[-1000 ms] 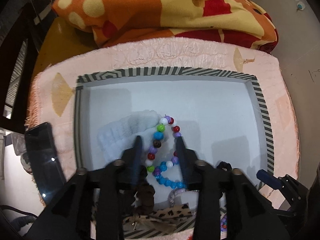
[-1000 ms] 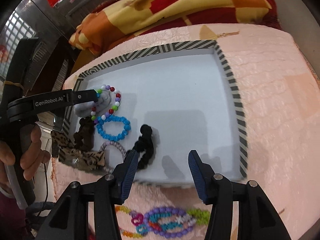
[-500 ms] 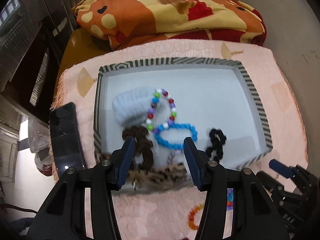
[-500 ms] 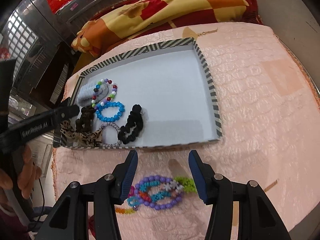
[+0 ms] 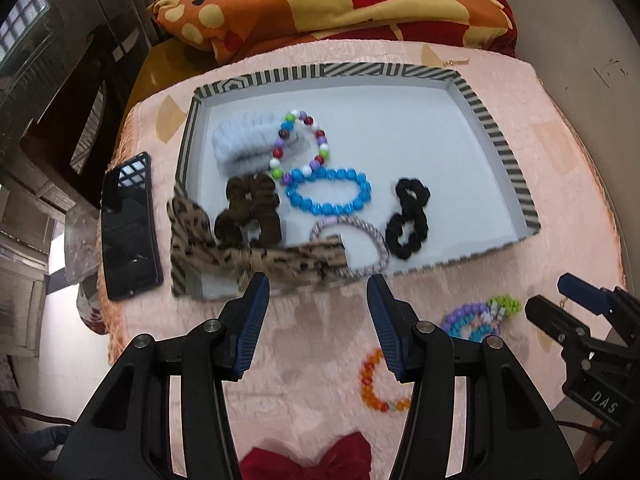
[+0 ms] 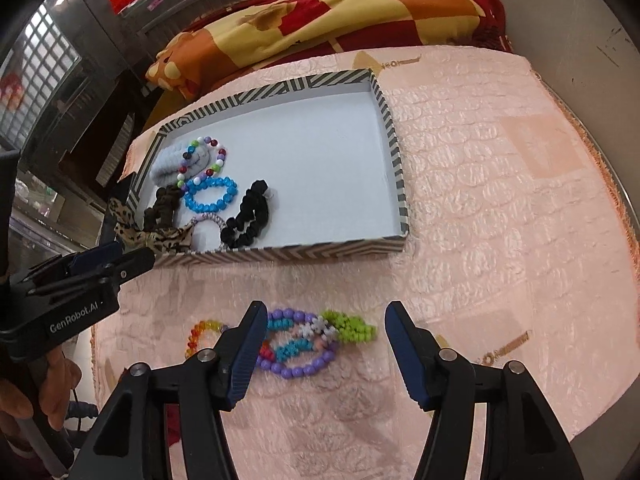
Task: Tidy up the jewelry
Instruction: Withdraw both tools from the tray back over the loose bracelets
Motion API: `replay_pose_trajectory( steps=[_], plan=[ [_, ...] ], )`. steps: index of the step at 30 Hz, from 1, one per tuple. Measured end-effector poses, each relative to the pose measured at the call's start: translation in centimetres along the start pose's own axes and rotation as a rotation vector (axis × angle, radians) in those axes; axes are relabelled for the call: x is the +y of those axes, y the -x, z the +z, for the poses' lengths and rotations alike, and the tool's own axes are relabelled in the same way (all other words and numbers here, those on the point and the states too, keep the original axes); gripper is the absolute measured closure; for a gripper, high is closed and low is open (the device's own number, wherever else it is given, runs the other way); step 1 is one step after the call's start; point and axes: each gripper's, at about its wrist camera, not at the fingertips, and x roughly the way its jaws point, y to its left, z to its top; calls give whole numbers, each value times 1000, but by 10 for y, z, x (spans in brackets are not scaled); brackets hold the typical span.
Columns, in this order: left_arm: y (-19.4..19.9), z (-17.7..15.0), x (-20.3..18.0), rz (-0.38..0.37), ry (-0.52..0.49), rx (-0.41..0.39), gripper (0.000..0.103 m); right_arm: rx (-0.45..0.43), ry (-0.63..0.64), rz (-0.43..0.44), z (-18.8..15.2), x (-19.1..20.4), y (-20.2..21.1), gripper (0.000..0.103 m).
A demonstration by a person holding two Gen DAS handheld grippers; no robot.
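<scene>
Jewelry lies partly outside my striped tray (image 6: 394, 160): my right gripper (image 6: 324, 340), jaws just widening and empty, hovers over the purple bead bracelet (image 6: 298, 360) on the pink cloth (image 6: 500, 220). My left gripper (image 5: 316, 320) hangs spread, empty, near the tray's front edge beside the leopard-print bow (image 5: 256, 258).

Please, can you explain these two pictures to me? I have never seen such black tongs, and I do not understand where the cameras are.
A person holds two hand tools; each carries a camera looking along its fingers. One view shows the left gripper, the other the right gripper. Both are open and hold nothing; the right one's jaws have just been widening. On the pink cloth stands a striped tray with bracelets and scrunchies. A tangle of beaded bracelets lies outside it, beneath the right gripper.
</scene>
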Motion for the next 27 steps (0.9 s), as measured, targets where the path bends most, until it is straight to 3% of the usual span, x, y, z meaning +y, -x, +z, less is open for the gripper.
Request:
replay_pose_trajectory(
  steps=[17, 27],
  plan=[
    [18, -51, -3, 50, 48, -1, 53, 35, 51, 1, -28, -16, 6, 44],
    [17, -62, -13, 40, 56, 24, 53, 53, 86, 3, -36, -15, 4, 44]
  ],
)
